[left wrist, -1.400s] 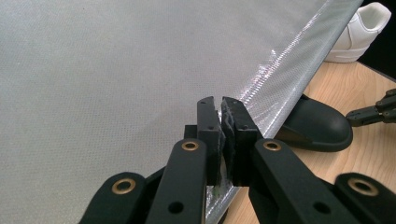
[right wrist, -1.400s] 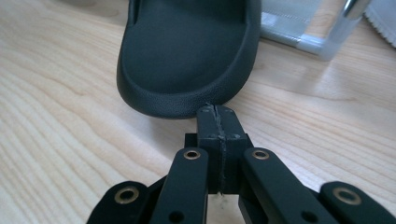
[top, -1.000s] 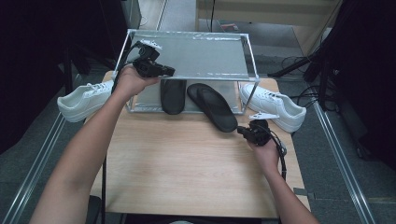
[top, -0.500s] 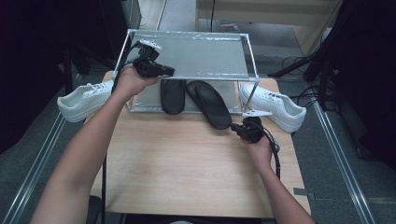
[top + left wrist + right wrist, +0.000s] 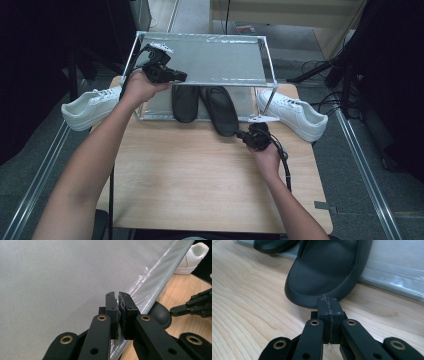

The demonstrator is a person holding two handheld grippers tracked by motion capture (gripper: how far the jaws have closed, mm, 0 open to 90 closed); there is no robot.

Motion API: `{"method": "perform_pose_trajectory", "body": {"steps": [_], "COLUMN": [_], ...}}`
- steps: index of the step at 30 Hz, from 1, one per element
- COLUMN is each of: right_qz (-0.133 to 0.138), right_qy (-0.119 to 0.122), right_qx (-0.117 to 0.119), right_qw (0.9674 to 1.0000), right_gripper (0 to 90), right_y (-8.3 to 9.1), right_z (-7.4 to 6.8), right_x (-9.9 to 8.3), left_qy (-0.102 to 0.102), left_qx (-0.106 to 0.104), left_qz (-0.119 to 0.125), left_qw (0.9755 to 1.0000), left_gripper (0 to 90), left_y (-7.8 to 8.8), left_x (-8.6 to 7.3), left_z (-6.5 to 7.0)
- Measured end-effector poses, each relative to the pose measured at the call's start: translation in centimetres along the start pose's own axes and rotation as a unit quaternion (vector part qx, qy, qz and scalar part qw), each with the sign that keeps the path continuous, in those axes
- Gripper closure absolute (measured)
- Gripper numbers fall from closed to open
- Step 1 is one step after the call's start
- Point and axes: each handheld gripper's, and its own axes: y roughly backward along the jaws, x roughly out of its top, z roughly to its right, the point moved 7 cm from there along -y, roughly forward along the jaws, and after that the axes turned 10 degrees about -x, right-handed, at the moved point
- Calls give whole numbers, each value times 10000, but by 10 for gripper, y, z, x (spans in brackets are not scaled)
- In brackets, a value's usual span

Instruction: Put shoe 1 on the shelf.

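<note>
- The left gripper (image 5: 180, 77), at the upper left of the high view, is pinching the edge of the grey shelf cloth (image 5: 62, 277);
- The right gripper (image 5: 328, 298) is pressing its closed jaws against the black slipper (image 5: 327, 267), which is lying half under the shelf (image 5: 200, 37) in the middle.

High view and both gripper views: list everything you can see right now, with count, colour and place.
Flat black slippers: two, under the rack's top shelf; left slipper, right slipper with its heel end out over the table.
White sneakers: two; left sneaker, right sneaker, at the rack's two sides.
Silver-framed rack with grey fabric shelf: one, at the table's far edge.
Light wooden table: one.
Left gripper: black, shut on the shelf's front edge.
Right gripper: black, shut, tips at the right slipper's heel.
</note>
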Motion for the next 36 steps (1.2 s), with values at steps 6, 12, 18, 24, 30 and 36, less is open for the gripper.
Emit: {"method": "perform_pose_trajectory", "body": {"steps": [6, 12, 18, 24, 30, 36], "right_qz": [36, 53, 74, 82, 54, 55], "right_qy": [-47, -86, -121, -142, -96, -146], "right_qx": [82, 91, 135, 169, 218, 242], "right_qw": [9999, 9999, 9998, 9997, 9997, 9996], "right_gripper": [900, 900, 900, 900, 900, 900], "right_y": [-8, -12, -18, -23, -31, -41], "right_z": [-9, -13, -19, -25, -32, -42], "right_x": [4, 7, 12, 19, 25, 32], "left_qy": [8, 26, 5, -2, -6, -5], "left_qx": [5, -19, -1, 4, 13, 22], "left_qz": [2, 15, -2, -14, -17, -24], "left_qw": [10000, 10000, 10000, 10000, 10000, 10000], "left_gripper": [866, 866, 866, 866, 866, 866], "left_y": [0, 0, 0, 0, 0, 0], "left_x": [0, 0, 0, 0, 0, 1], "left_z": [0, -1, 0, 0, 0, 0]}}
